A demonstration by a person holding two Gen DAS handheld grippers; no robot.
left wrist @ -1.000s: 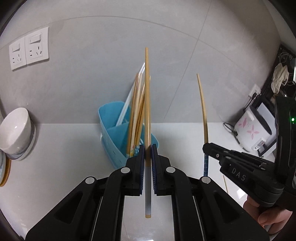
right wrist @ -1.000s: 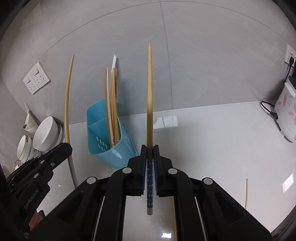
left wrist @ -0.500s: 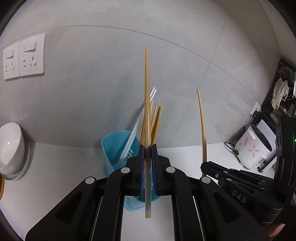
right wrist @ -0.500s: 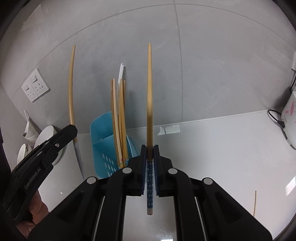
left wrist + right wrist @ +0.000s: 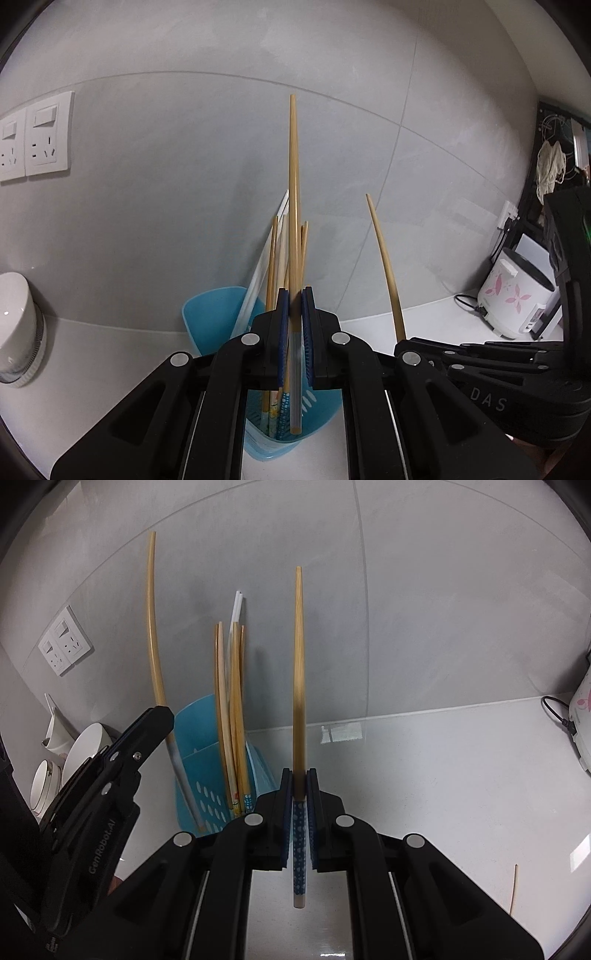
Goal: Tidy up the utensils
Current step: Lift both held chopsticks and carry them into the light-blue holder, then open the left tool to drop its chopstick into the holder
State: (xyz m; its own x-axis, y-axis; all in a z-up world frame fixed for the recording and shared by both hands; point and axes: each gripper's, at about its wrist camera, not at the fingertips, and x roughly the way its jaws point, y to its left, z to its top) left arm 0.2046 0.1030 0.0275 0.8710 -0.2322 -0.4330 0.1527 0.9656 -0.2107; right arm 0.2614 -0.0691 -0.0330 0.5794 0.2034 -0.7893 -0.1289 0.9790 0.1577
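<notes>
Chopsticks are the job here: each gripper is clamped tight on one bamboo stick near its patterned handle end, the thin tip standing up above the jaws. The left gripper (image 5: 293, 343) holds a chopstick with a grey ribbed handle (image 5: 294, 229), its lower end hanging right over the mouth of the blue utensil holder (image 5: 201, 738), which stands at the back of the counter (image 5: 443, 775) against the wall and already carries several sticks. The right gripper (image 5: 300, 823) pinches a chopstick with a blue dotted handle (image 5: 299, 686) just beside the holder. Such sticks look light, stiff and smooth (so they may pivot in the pads); a hold low on the thick end seems best for dropping them handle-first. Compared with a second ago, the left gripper has closed in on the holder, which now sits directly under its stick instead of ahead. One stray stick (image 5: 513, 890) lies near the counter's right edge.
</notes>
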